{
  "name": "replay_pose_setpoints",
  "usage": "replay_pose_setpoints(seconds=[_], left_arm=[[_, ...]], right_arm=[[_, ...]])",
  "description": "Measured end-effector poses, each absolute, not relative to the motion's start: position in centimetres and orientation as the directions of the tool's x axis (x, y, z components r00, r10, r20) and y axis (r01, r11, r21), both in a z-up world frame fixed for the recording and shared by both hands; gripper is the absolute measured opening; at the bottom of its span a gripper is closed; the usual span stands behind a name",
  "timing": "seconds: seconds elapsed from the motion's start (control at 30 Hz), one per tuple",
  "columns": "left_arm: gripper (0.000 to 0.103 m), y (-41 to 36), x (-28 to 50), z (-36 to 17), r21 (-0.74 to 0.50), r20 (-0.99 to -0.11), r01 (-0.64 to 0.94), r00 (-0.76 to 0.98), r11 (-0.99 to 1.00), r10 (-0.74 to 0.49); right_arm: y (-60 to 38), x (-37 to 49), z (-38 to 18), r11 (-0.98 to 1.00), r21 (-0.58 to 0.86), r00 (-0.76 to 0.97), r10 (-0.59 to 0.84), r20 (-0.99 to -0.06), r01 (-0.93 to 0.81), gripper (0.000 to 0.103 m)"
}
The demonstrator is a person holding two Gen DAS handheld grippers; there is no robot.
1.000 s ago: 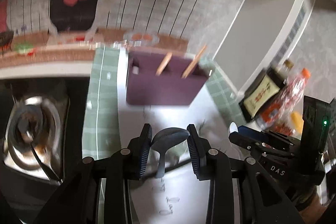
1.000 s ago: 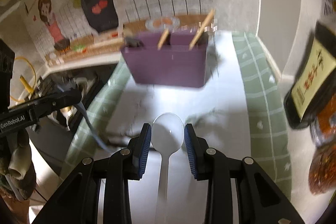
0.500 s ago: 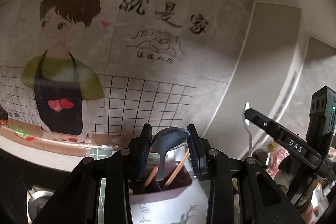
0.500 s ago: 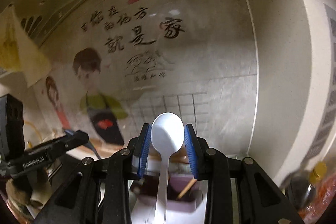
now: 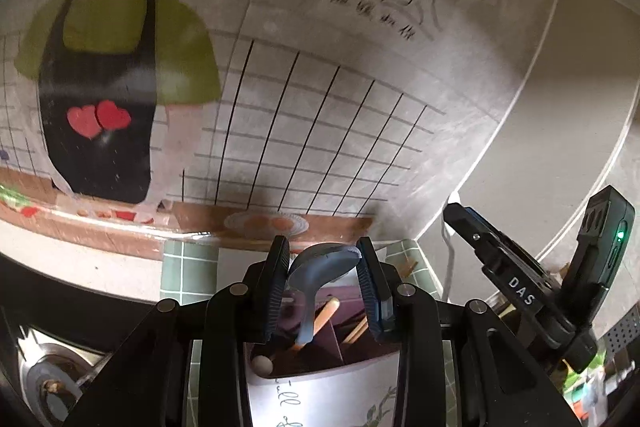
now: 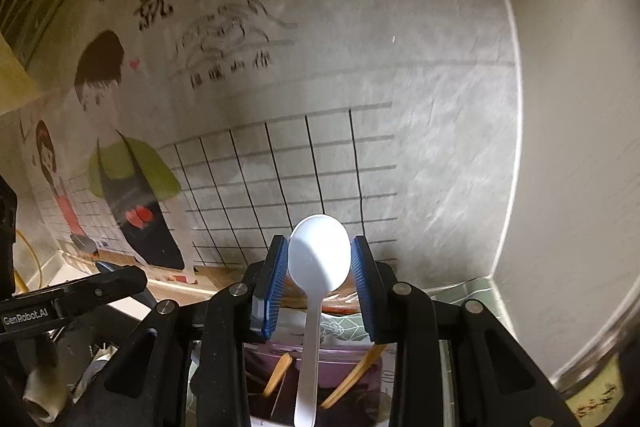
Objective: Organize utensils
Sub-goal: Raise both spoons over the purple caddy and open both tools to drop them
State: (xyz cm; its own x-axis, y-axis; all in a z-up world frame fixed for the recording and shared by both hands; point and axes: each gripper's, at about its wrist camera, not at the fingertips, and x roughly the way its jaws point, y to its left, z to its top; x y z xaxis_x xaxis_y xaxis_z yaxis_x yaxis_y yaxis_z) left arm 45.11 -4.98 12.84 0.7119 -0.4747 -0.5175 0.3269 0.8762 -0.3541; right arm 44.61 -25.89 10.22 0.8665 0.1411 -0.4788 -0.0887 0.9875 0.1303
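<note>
We have a grey spoon (image 5: 323, 267) pinched by its bowl between the pads of the left gripper (image 5: 323, 269), handle hanging down over the purple utensil holder (image 5: 352, 343). The right gripper (image 6: 319, 269) clamps a white spoon (image 6: 318, 259) the same way, its handle dangling over the same holder, where wooden sticks (image 6: 280, 371) lean in the compartments. To seat both well, we line each handle over a free compartment, keep the handles clear of the sticks and the dividers, and lower straight before we loosen the pads. Which compartment lies under each handle we cannot tell, since the gripper frames hide much of the holder. The two grippers hang just beside each other, so we lower one spoon at a time. Behind stands the illustrated wall (image 5: 320, 107).
</note>
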Motion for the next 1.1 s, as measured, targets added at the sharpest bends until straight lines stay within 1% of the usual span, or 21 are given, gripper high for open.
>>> replay_pose_setpoints(seconds=[0.3, 0.33, 0.37, 0.4, 0.43, 0.5, 0.67, 0.73, 0.8, 0.87, 1.03, 1.07, 1.1], left_arm=[[0.036, -5.9, 46.7, 10.5, -0.349, -0.545, 0.317, 0.697, 0.882, -0.466], [0.037, -5.9, 46.8, 10.2, -0.351, -0.549, 0.314, 0.694, 0.882, -0.466], [0.045, -5.9, 46.9, 9.9, -0.357, -0.554, 0.313, 0.688, 0.88, -0.469], [0.055, -5.9, 47.0, 9.6, -0.364, -0.561, 0.312, 0.679, 0.878, -0.474], [0.058, -5.8, 47.0, 9.4, -0.371, -0.565, 0.312, 0.672, 0.875, -0.479], [0.058, -5.7, 46.6, 9.3, -0.365, -0.568, 0.31, 0.673, 0.878, -0.474], [0.058, -5.5, 44.4, 9.6, -0.312, -0.585, 0.307, 0.683, 0.899, -0.436], [0.058, -5.2, 43.4, 9.4, -0.305, -0.597, 0.297, 0.681, 0.905, -0.424], [0.062, -4.8, 42.4, 9.0, -0.3, -0.617, 0.283, 0.671, 0.911, -0.411], [0.064, -4.3, 41.4, 8.2, -0.29, -0.644, 0.258, 0.66, 0.922, -0.387], [0.064, -3.0, 39.3, 6.0, -0.301, -0.695, 0.208, 0.62, 0.931, -0.364], [0.064, -2.8, 38.8, 5.6, -0.301, -0.705, 0.2, 0.612, 0.933, -0.359], [0.064, -2.6, 38.3, 4.9, -0.299, -0.719, 0.193, 0.598, 0.935, -0.354]], right_arm=[[-26.0, 46.4, 6.7, 0.991, 0.127, 0.869, 0.097, -0.486, -0.04, 0.031], [-26.2, 46.5, 6.3, 0.991, 0.132, 0.868, 0.094, -0.487, -0.034, 0.032], [-26.3, 46.5, 5.9, 0.989, 0.143, 0.866, 0.098, -0.49, -0.031, 0.032], [-26.5, 46.4, 5.4, 0.987, 0.157, 0.86, 0.108, -0.498, -0.033, 0.037], [-26.7, 46.4, 5.0, 0.985, 0.169, 0.848, 0.119, -0.517, -0.035, 0.05], [-27.1, 45.9, 4.5, 0.984, 0.175, 0.83, 0.118, -0.545, -0.025, 0.062], [-28.6, 43.1, 5.2, 0.989, 0.15, 0.826, 0.089, -0.556, -0.005, 0.062], [-29.1, 42.0, 5.6, 0.991, 0.132, 0.824, 0.076, -0.562, -0.001, 0.066], [-29.4, 40.7, 5.9, 0.995, 0.104, 0.821, 0.056, -0.568, 0.004, 0.07], [-29.7, 39.4, 6.3, 0.997, 0.083, 0.817, 0.048, -0.575, 0.0, 0.07], [-30.0, 36.4, 6.7, 0.998, 0.054, 0.807, 0.05, -0.589, -0.022, 0.072], [-30.0, 35.9, 6.7, 0.998, 0.059, 0.799, 0.058, -0.598, -0.028, 0.073], [-30.0, 35.5, 6.5, 0.997, 0.064, 0.792, 0.067, -0.607, -0.035, 0.078]])
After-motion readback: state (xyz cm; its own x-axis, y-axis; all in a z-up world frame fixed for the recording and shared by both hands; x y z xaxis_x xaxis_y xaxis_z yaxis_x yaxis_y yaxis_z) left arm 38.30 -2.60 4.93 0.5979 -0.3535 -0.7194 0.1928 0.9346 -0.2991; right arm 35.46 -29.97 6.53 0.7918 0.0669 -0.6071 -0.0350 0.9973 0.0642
